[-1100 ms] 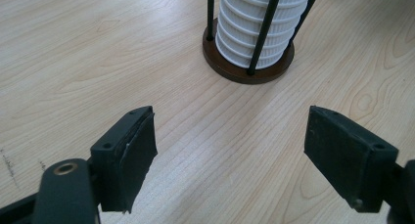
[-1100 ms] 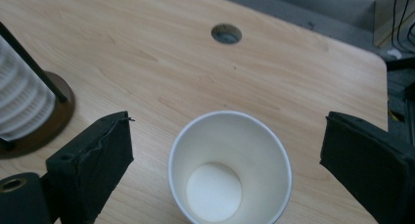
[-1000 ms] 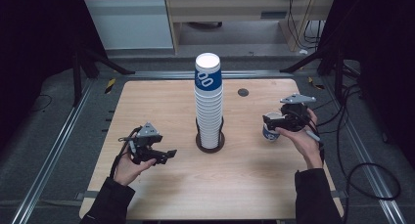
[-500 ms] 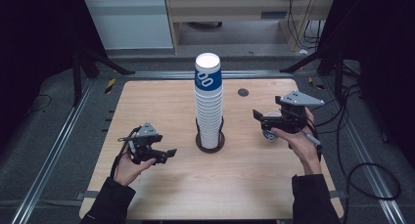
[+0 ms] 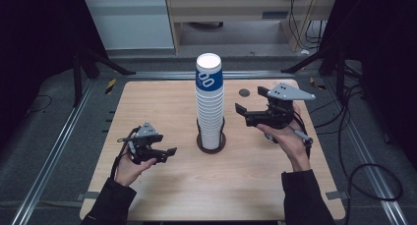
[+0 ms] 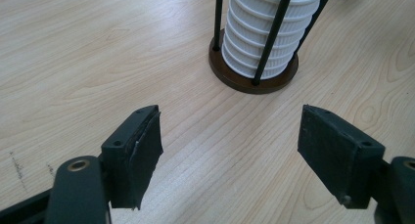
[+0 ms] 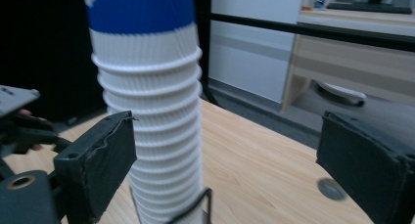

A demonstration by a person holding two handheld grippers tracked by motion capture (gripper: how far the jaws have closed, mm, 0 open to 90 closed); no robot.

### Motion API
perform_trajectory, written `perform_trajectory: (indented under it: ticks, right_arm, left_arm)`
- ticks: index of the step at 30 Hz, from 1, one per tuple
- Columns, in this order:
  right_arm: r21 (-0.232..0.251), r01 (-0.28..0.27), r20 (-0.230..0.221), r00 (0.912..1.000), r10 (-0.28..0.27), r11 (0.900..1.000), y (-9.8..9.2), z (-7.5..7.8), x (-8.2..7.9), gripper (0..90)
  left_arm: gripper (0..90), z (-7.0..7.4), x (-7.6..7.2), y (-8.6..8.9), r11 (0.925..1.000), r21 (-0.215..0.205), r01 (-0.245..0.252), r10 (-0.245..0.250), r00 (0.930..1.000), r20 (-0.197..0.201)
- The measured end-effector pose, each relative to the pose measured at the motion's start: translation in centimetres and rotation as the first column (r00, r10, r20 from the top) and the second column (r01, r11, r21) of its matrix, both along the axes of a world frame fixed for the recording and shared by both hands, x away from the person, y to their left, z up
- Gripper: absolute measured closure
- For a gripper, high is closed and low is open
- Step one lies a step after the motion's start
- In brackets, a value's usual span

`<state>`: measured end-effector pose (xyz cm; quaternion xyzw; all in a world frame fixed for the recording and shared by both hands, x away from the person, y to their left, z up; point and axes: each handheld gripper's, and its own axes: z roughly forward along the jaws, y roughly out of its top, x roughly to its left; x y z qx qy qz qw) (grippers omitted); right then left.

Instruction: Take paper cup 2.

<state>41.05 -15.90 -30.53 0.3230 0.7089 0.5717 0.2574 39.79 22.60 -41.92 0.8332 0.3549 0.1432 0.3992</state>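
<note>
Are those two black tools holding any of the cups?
No. The left tool and the right tool are both open and empty, beside the stack of cups, not touching it.

- A light wooden bench with rounded corners carries the work.
- A small dark round disc is set in the bench top near its far edge.
- Grey metal rails run along both sides of the bench on a dark floor.
- Beyond the bench stands a white cabinet, and next to it a pale wooden shelf unit.
- Black cables loop over the floor on the right.
- A short yellow strip lies on the floor by the far left corner.
</note>
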Motion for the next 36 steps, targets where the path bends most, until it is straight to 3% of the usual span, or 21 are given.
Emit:
perform_trajectory:
  ticks: [5,17,28,30,36]
  right_arm:
    - [0.032,-0.036,0.034,0.9988,0.035,0.999,1.6,0.9,0.1,7.2]
    - [0.036,-0.1,0.063,0.9933,0.097,0.994,5.3,2.6,0.7,5.9]
    - [0.038,-0.08,0.059,0.9952,0.077,0.996,7.8,2.4,2.9,5.8]
    - [0.044,-0.081,0.041,0.996,0.079,0.996,8.2,2.2,3.4,5.7]
    - [0.06,-0.075,0.053,0.996,0.071,0.995,9.0,1.9,4.2,7.4]
  left_arm:
    - [23.0,0.1,-0.1,0.2,0.9999,-0.011,-0.004,0.004,1.0,0.004]
    - [22.0,0.1,-0.1,0.1,0.9999,-0.016,-0.004,0.004,0.9999,0.01]
    - [21.7,0.0,0.0,0.3,0.9997,-0.024,-0.007,0.008,1.0,0.006]
    - [21.7,0.0,0.0,0.3,0.9997,-0.023,-0.007,0.008,1.0,0.005]
    - [21.7,-0.1,0.0,0.2,0.9997,-0.023,-0.003,0.003,1.0,0.002]
